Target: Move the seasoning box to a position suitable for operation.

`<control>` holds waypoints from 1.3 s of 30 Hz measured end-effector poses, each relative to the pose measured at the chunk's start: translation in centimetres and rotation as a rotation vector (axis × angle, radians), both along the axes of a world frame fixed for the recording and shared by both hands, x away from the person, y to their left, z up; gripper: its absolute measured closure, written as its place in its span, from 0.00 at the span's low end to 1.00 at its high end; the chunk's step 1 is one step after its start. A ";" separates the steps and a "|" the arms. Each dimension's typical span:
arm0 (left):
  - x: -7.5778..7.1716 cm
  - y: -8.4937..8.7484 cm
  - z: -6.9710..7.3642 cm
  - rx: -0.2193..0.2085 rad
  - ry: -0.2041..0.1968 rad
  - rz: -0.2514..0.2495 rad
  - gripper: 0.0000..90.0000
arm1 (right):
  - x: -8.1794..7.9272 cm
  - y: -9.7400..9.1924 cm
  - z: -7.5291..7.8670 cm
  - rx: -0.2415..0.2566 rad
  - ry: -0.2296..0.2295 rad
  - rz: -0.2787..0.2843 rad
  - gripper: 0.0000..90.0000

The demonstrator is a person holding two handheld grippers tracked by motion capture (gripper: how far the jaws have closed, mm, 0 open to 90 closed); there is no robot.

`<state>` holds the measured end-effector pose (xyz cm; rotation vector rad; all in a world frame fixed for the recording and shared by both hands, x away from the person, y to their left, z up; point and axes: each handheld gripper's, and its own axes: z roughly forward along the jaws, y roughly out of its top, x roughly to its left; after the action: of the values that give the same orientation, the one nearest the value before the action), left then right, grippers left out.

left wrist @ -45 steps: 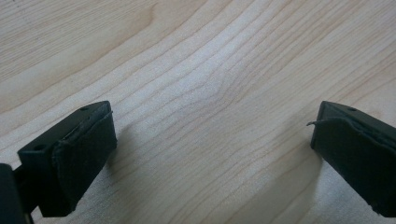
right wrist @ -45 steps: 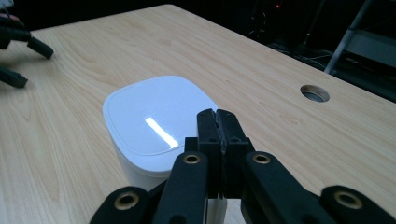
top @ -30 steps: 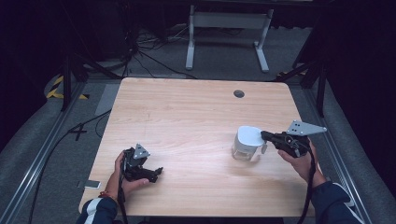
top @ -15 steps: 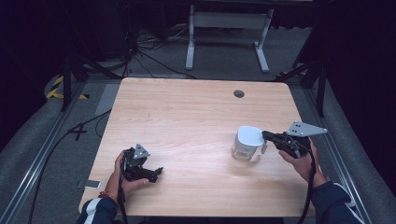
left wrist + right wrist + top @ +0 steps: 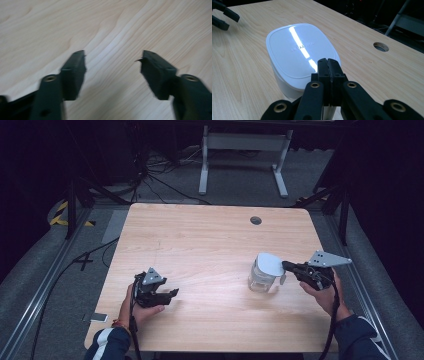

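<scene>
My left gripper (image 5: 172, 293) sat at about eight o'clock on the table (image 5: 200, 240), near the front edge, with my left hand (image 5: 137, 305) wrapped around it from below. Its jaws had just been closing and stood partly apart, with nothing between them but bare pale wood grain; the left gripper view showed the two black fingers (image 5: 73, 72) slanting inward over the tabletop, a little blurred.

Moving right, the container (image 5: 262, 275) stood at about four o'clock on the table, well apart from my left gripper. It was a small tub with clear, see-through walls and a white lid (image 5: 299, 50) shaped as a rounded square. The lid was glossy, with a bright streak of light running across it and faint raised lettering at its centre that I could not read. It sat flat on the tub, which stood upright on the wood.

Further right, my right gripper (image 5: 285, 266) came in from about three o'clock, held level in my right hand (image 5: 322, 290). Its jaws were pressed fully together, and in the right gripper view the closed tips (image 5: 328, 65) lay at the near edge of the lid, over its rim. I could not tell whether a thin lip of the lid was pinched between them or whether they merely rested against it.

A round hole (image 5: 256, 220) pierced the table at about one o'clock.
</scene>
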<state>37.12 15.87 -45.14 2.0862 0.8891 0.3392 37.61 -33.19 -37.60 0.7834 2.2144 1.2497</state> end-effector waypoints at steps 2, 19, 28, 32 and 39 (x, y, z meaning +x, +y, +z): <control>0.4 -1.6 0.9 -0.011 -0.012 -0.041 0.58 | 0.0 -0.1 0.0 -0.001 0.001 0.000 1.00; 3.4 -16.6 6.6 0.015 -0.169 -0.333 0.95 | 0.1 0.1 -0.4 -0.014 0.017 0.010 1.00; 3.7 -20.6 8.6 0.052 -0.208 -0.395 0.97 | 0.2 0.3 -0.5 -0.020 0.014 0.023 1.00; 4.0 -21.7 9.1 0.060 -0.217 -0.412 0.99 | 0.1 0.3 -0.5 -0.020 0.014 0.023 1.00; 4.1 -22.6 10.2 0.041 -0.226 -0.415 1.00 | 0.0 0.3 -0.5 -0.018 0.015 0.027 1.00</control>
<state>41.19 -6.69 -34.97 2.1551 0.3068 0.3616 37.66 -32.88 -38.10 0.7598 2.2523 1.2386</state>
